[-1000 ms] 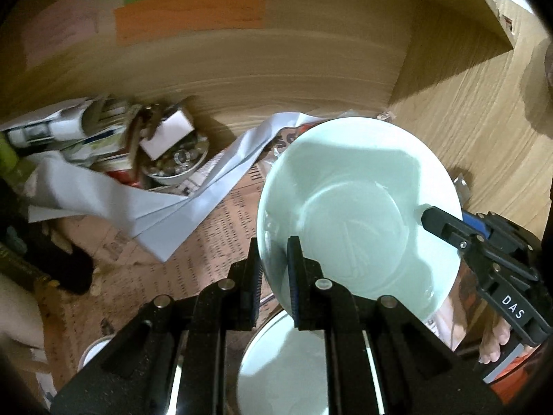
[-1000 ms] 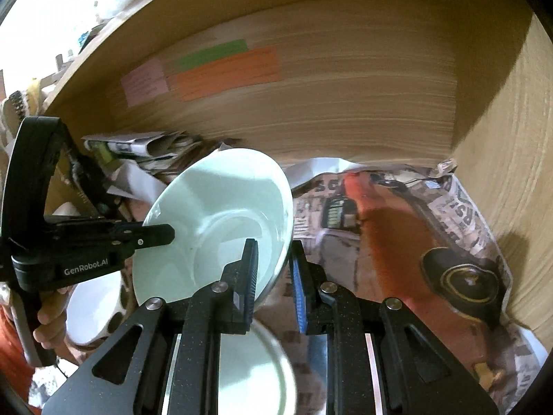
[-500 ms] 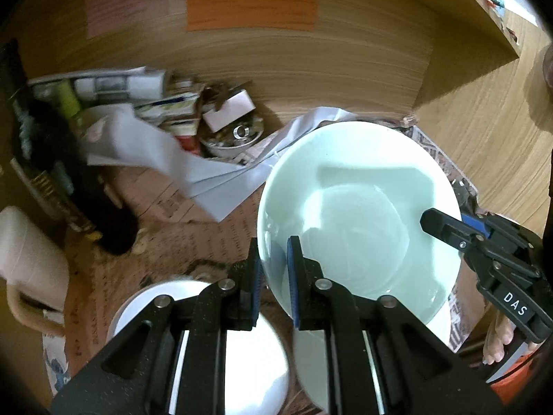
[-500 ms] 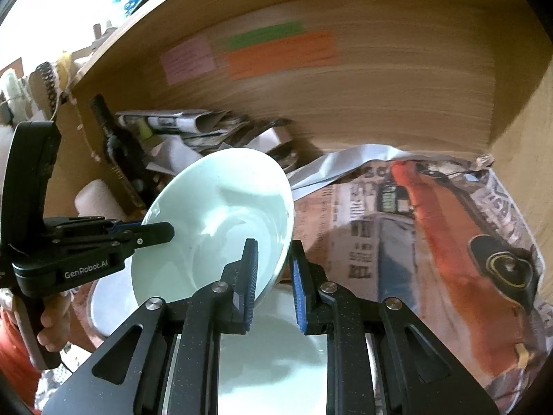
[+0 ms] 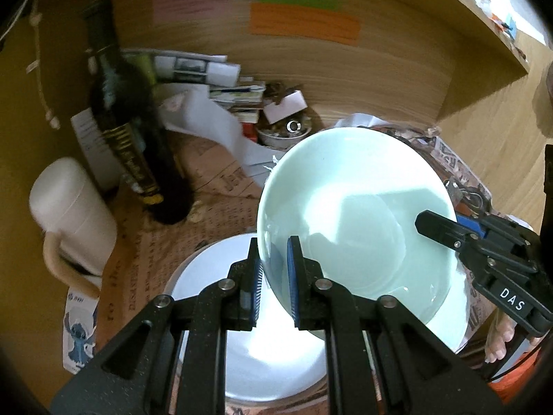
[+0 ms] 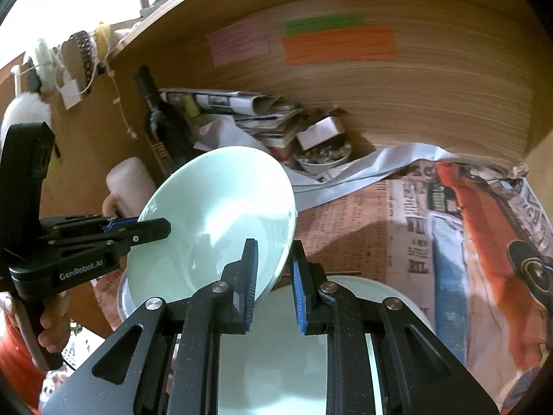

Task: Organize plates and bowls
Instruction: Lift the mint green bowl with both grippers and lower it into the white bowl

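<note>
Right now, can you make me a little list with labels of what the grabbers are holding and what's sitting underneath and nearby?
Held thing: pale green bowl, tilted, lifted above the shelf
Left gripper: shut on the bowl's rim
Right gripper: shut on the opposite rim
Underneath: white plate on newspaper
Nearby: dark bottle standing upright, cream mug beside it
Back of shelf: small dish of bits, piled papers
</note>
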